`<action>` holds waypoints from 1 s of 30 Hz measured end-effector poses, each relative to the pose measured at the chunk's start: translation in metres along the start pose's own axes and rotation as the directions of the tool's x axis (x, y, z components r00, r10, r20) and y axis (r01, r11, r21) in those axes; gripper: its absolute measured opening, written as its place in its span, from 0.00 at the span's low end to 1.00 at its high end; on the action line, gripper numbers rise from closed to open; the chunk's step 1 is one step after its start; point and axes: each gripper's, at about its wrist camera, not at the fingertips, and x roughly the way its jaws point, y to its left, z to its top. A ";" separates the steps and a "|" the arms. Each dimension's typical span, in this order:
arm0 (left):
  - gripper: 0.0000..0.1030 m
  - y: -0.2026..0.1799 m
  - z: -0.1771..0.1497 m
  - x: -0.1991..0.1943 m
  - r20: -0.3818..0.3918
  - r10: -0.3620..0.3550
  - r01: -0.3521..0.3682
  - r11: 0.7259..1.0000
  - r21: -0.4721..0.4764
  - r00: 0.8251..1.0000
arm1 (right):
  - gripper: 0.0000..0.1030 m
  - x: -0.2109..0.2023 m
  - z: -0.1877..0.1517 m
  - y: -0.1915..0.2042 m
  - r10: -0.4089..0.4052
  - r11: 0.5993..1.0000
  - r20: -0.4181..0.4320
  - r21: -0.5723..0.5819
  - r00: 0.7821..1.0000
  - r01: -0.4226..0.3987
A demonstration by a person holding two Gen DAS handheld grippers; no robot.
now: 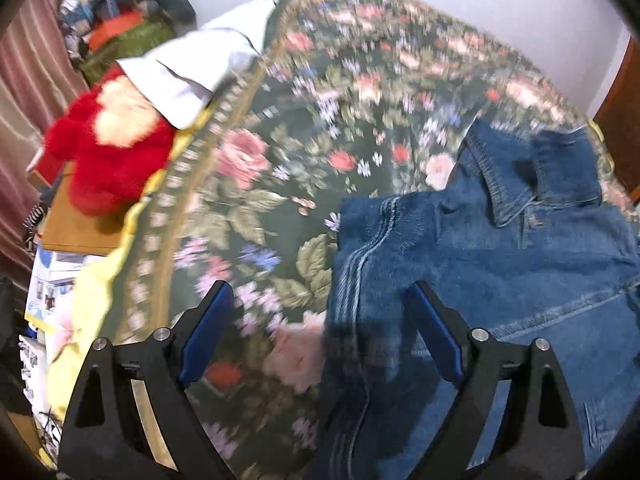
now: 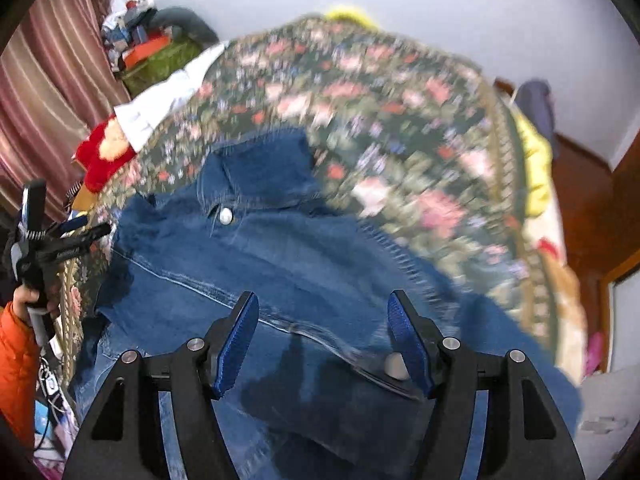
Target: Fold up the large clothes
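Nearest in the right wrist view, the right claw [image 2: 322, 340] stands spread wide with nothing between its blue pads, hovering over the front of the denim jacket [image 2: 280, 272]. A metal button [image 2: 394, 364] shows just beside its right pad. In the left wrist view, the left claw [image 1: 324, 336] is likewise spread and empty, straddling the jacket's left edge: one finger over denim, the other over the floral bedspread [image 1: 280, 128].

The jacket lies on the bed, front up, its long axis running away from both claws toward the collar [image 2: 256, 176] at the far end. The right claw sits squarely above the cloth, so it looks the nearer for a grasp; the left must likely shift rightward onto the seam.

Farther off lie a white cloth [image 1: 192, 68], a red plush toy [image 1: 108, 144] and striped curtains [image 2: 60, 80].
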 end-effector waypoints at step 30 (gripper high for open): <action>0.87 0.014 0.020 -0.022 0.032 0.120 -0.118 0.991 -0.058 0.992 | 0.63 -0.027 -0.051 -0.035 -0.118 0.992 0.032 -0.039 0.992 0.119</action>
